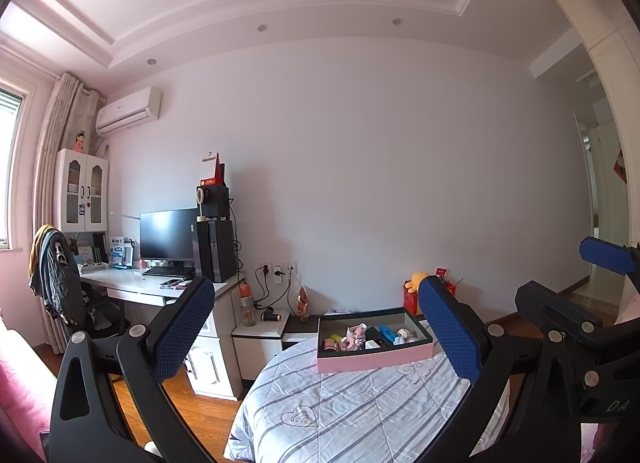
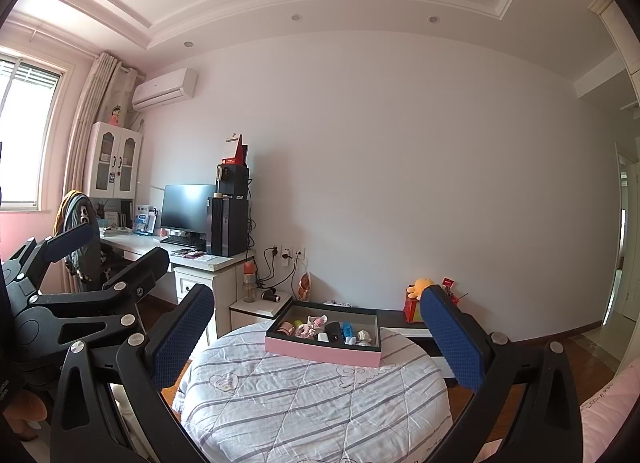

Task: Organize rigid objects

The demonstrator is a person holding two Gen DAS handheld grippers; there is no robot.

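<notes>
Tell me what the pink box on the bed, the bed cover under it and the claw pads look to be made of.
Pink box: likely rigid cardboard, matte; sharp flat walls with a dark rim.
Bed cover: quilted fabric, soft; stitched lines, stripes and puckers show.
Claw pads: probably rubber or foam, blue, with a fine dimpled grid texture, mounted on black arms that look like hard plastic.

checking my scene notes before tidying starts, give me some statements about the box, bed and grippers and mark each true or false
1. The pink box sits on the striped quilt. True.
2. The left gripper is shut on the blue item. False: it is open and empty, and the blue item lies in the box.
3. The right gripper is open. True.
4. The box is empty. False: several small items lie in it.
5. The monitor on the desk is dark. True.
</notes>
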